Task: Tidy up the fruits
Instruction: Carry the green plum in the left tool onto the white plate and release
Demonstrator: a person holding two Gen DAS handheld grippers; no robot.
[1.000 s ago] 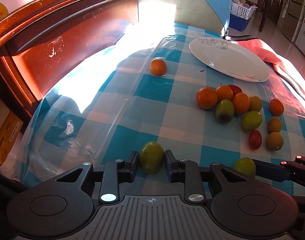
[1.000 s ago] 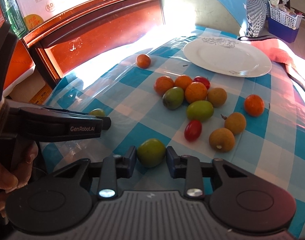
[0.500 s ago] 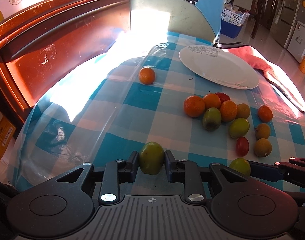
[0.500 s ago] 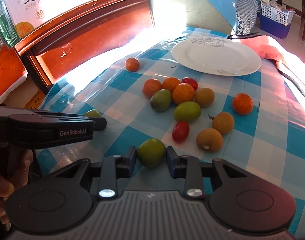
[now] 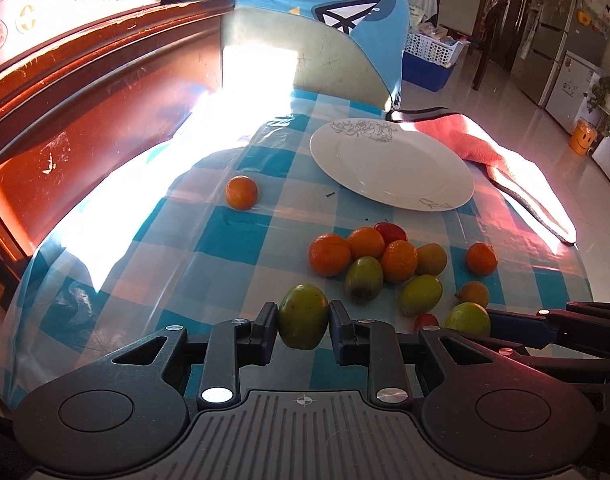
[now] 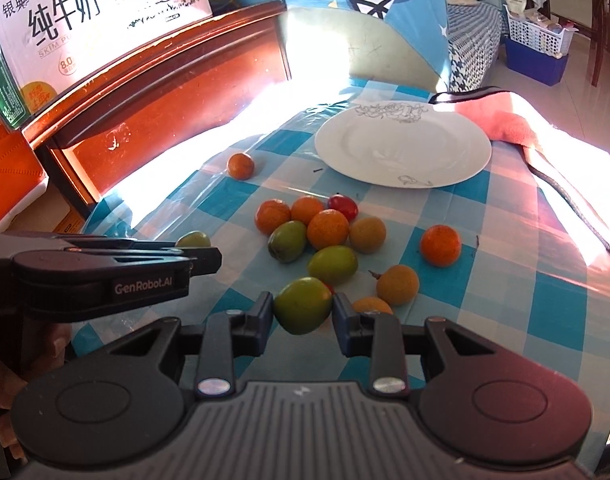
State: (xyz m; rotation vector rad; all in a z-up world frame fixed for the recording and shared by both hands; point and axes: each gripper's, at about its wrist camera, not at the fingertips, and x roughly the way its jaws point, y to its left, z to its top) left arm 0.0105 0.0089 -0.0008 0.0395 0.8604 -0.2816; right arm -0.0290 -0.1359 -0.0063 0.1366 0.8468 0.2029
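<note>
My left gripper (image 5: 303, 326) is shut on a green fruit (image 5: 303, 308), held above the blue checked cloth (image 5: 233, 240). My right gripper (image 6: 303, 320) is shut on a second green fruit (image 6: 303, 304), also off the cloth. In the right wrist view the left gripper (image 6: 203, 254) reaches in from the left, its fruit (image 6: 193, 239) peeking above it. A pile of orange, green, brown and red fruits (image 6: 325, 232) lies ahead of both grippers. One orange (image 5: 242, 192) sits apart at the left. The white plate (image 5: 391, 164) beyond the pile holds no fruit.
A red-brown wooden board (image 6: 165, 92) runs along the left edge, with a milk carton box (image 6: 85, 12) on top. A pink towel (image 5: 485, 148) lies right of the plate. A chair back draped in blue cloth (image 5: 325, 32) stands behind the table. A hand (image 6: 9, 392) holds the left gripper.
Both grippers have risen with their green fruits still gripped and moved forward toward the pile. The views have tilted up, showing more of the room.
</note>
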